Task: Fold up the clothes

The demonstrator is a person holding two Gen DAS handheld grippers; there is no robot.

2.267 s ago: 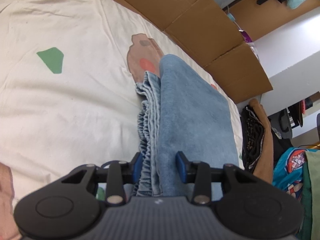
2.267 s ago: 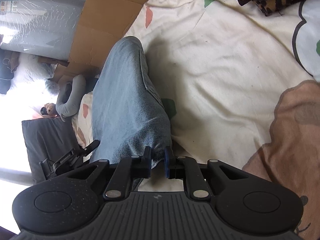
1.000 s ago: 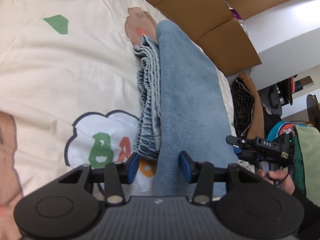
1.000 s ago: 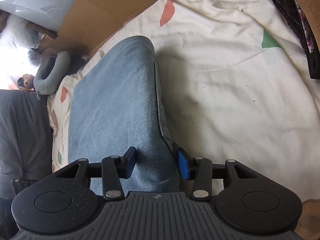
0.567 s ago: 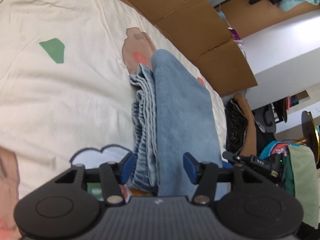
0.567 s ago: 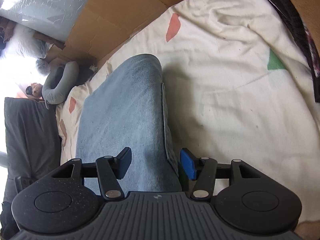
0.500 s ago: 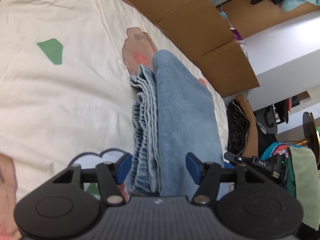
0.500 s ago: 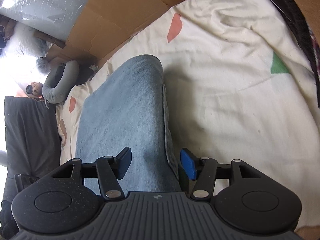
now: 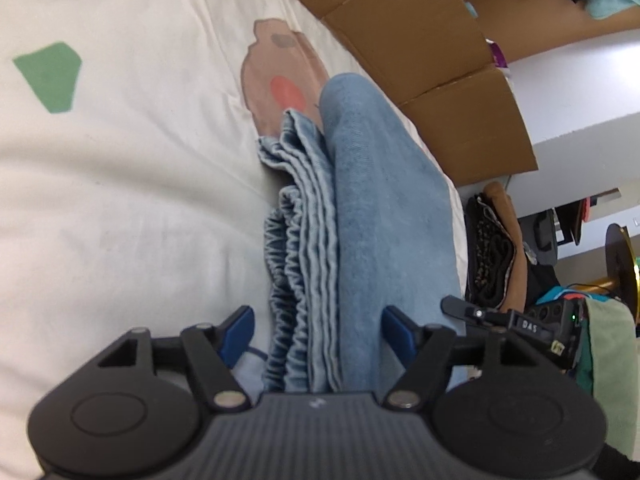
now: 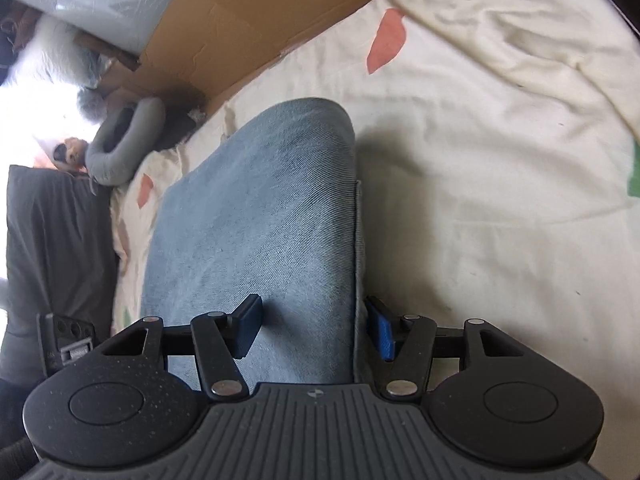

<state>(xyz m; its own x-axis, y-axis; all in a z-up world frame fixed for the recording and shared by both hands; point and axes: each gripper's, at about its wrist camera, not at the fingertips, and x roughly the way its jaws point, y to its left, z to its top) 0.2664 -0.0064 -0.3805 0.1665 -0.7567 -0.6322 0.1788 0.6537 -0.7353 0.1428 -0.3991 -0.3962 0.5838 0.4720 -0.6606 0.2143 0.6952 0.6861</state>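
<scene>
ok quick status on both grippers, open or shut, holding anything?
Left gripper: open, jaws straddling the folded jeans, not clamped.
Right gripper: open, jaws either side of the same jeans, holding nothing.

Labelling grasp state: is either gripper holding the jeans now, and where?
Nothing held. Left gripper and right gripper are both open, straddling the folded jeans without clamping.

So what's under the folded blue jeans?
The folded jeans lie on a cream bedsheet with coloured shapes. A brown patch peeks out beside them; whatever print lies directly underneath is covered.
</scene>
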